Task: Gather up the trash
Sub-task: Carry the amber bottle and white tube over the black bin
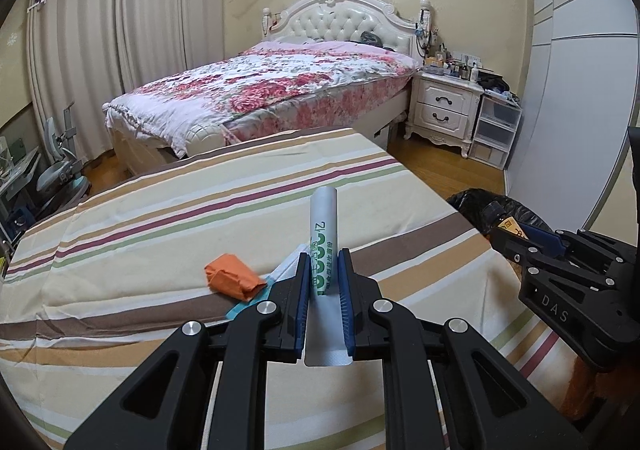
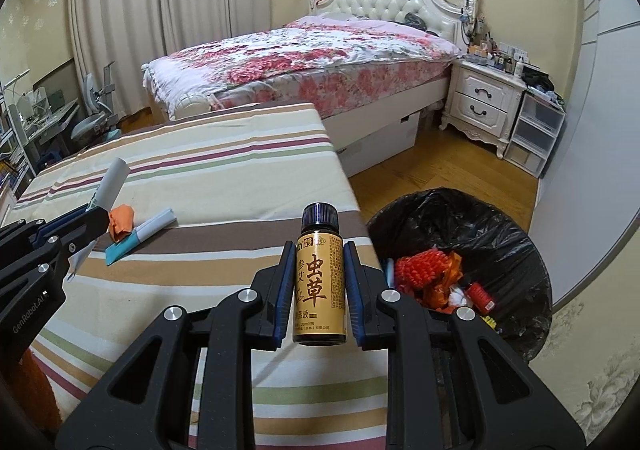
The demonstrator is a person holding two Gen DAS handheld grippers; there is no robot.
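My left gripper (image 1: 324,262) is shut on a flat silver sachet (image 1: 324,226) with green print, held upright above the striped table (image 1: 160,210). The right gripper (image 2: 316,254) is shut on a small brown bottle (image 2: 319,278) with a gold label and dark cap, just left of the black-lined trash bin (image 2: 500,226). On the table lie an orange crumpled wrapper (image 1: 232,278) and a blue and white packet (image 2: 140,236). The right gripper (image 1: 520,246) also shows at the right edge of the left wrist view, and the left gripper (image 2: 94,216) with its sachet (image 2: 114,180) at the left of the right wrist view.
The bin holds red and orange trash (image 2: 432,274). Behind the table stands a bed (image 1: 272,86) with a floral cover, a white nightstand (image 1: 444,106) and plastic drawers (image 1: 496,130). Wooden floor (image 2: 440,170) lies between bin and bed. A desk chair (image 1: 60,166) is at the far left.
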